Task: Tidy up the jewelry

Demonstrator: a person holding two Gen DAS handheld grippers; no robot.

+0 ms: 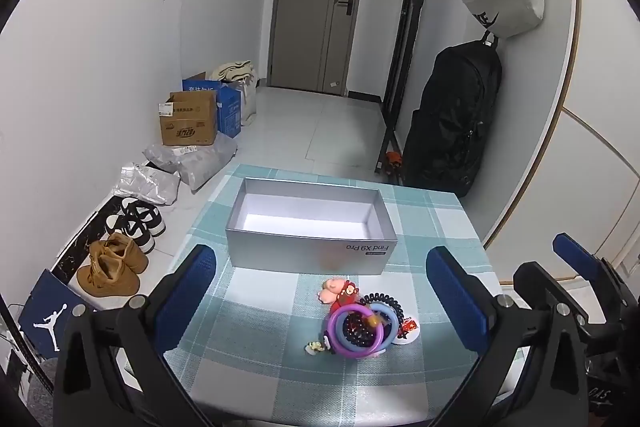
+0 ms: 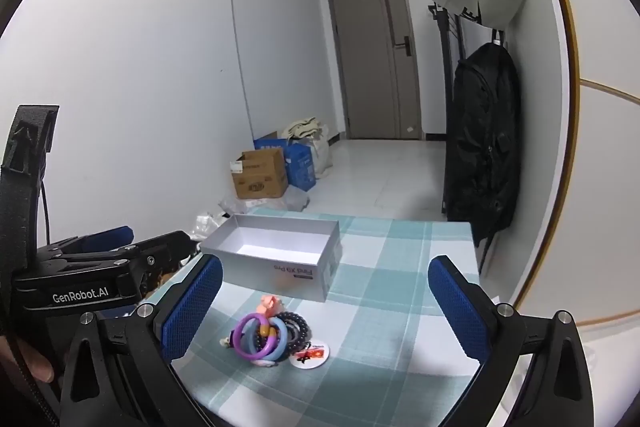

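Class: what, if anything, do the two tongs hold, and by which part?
Nothing. The left tongs and right tongs are open; the jewelry pile lies untouched on the table.

Tablecloth (image 1: pixel 280 367) checked in teal, pale blue, white. Box (image 1: pixel 308 251) silver-grey outside, white inside. Purple ring (image 1: pixel 352 331) and light blue ring (image 2: pixel 276 341) lying against black coiled hair tie (image 2: pixel 298 331). Pink-and-red charm (image 1: pixel 338 291). Finger pads (image 1: pixel 188 299) patterned blue. Door (image 1: pixel 316 7) grey-brown. Boots (image 1: pixel 112 265) tan.
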